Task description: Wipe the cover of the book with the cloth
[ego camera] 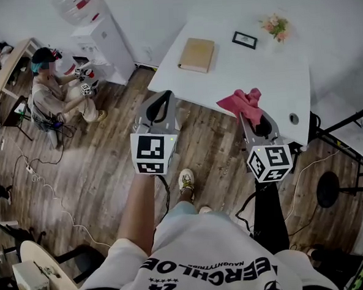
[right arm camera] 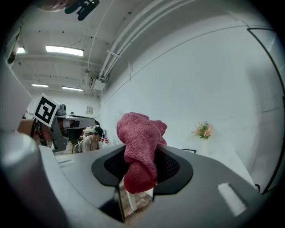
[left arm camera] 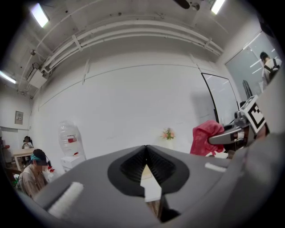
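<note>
Book: a tan, closed book (ego camera: 196, 54) lies flat on the white table (ego camera: 269, 74), near its left edge and well clear of the picture frame (ego camera: 244, 40) and flowers (ego camera: 275, 25) at the far side.
Key relation: the book sits ahead and to the left of the right gripper (ego camera: 255, 115), which carries the cloth; reaching the cover means going forward and left across the table.
Book axis: its long side appears to run away from the person, slightly skewed.
Nearer arm: the left gripper (ego camera: 164, 98) looks closer to the book, but it has no cloth.
Right gripper fingers: clamped on the red cloth (right arm camera: 140, 147), which bunches above the jaws and hangs below them.
Left gripper fingers: tips pressed together, nothing between them.
Height: both grippers are held up off the table, near its front edge.
Stage: wiping not begun; cloth and cover are apart.
</note>
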